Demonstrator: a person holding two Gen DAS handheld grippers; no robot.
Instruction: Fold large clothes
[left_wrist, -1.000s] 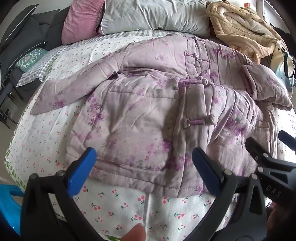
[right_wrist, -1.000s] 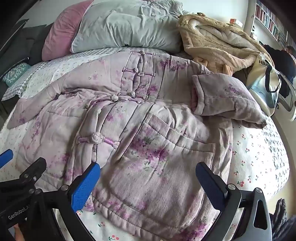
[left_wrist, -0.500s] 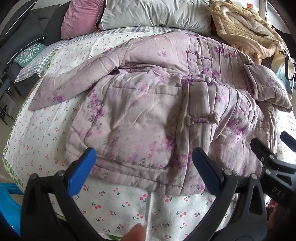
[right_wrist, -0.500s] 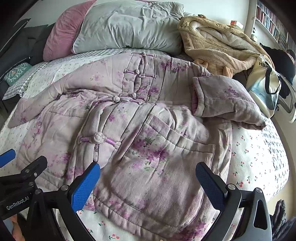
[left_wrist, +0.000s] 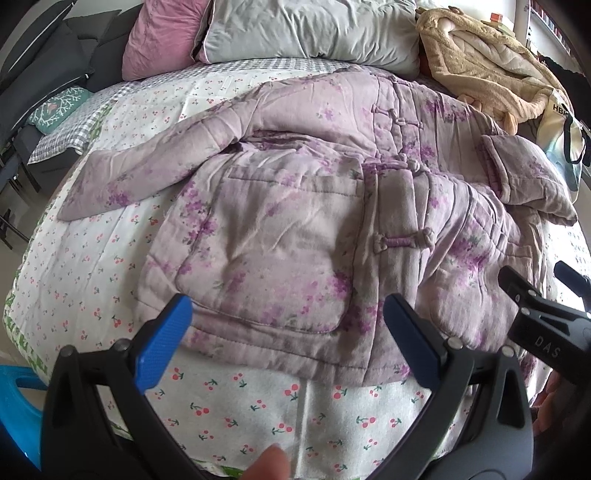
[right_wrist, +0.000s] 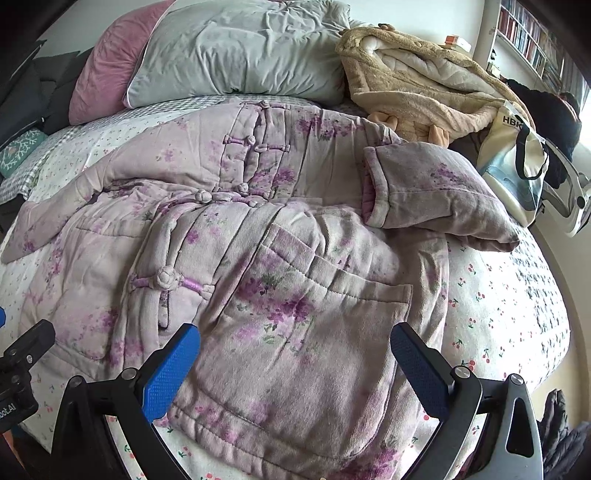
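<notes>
A padded lilac jacket (left_wrist: 288, 229) with purple flowers and knot buttons lies face up and spread on the bed, hem towards me; it also shows in the right wrist view (right_wrist: 288, 280). Its left sleeve (left_wrist: 147, 170) lies stretched out to the left. Its right sleeve (right_wrist: 424, 188) is folded back over the body. My left gripper (left_wrist: 288, 332) is open and empty, hovering over the left part of the hem. My right gripper (right_wrist: 295, 362) is open and empty, over the right front pocket near the hem. Neither touches the fabric.
The bed (left_wrist: 92, 266) has a white cherry-print cover. A grey pillow (right_wrist: 236, 51) and a pink pillow (right_wrist: 103, 77) lie at the head. A beige fleece coat (right_wrist: 417, 81) and a tote bag (right_wrist: 517, 158) lie at the far right. A blue plastic object (left_wrist: 14, 406) stands at the lower left.
Both grippers have drawn slightly back and down towards the jacket's hem, so more of the bed cover shows in front. The jaws have stayed open. The jacket has not moved.
</notes>
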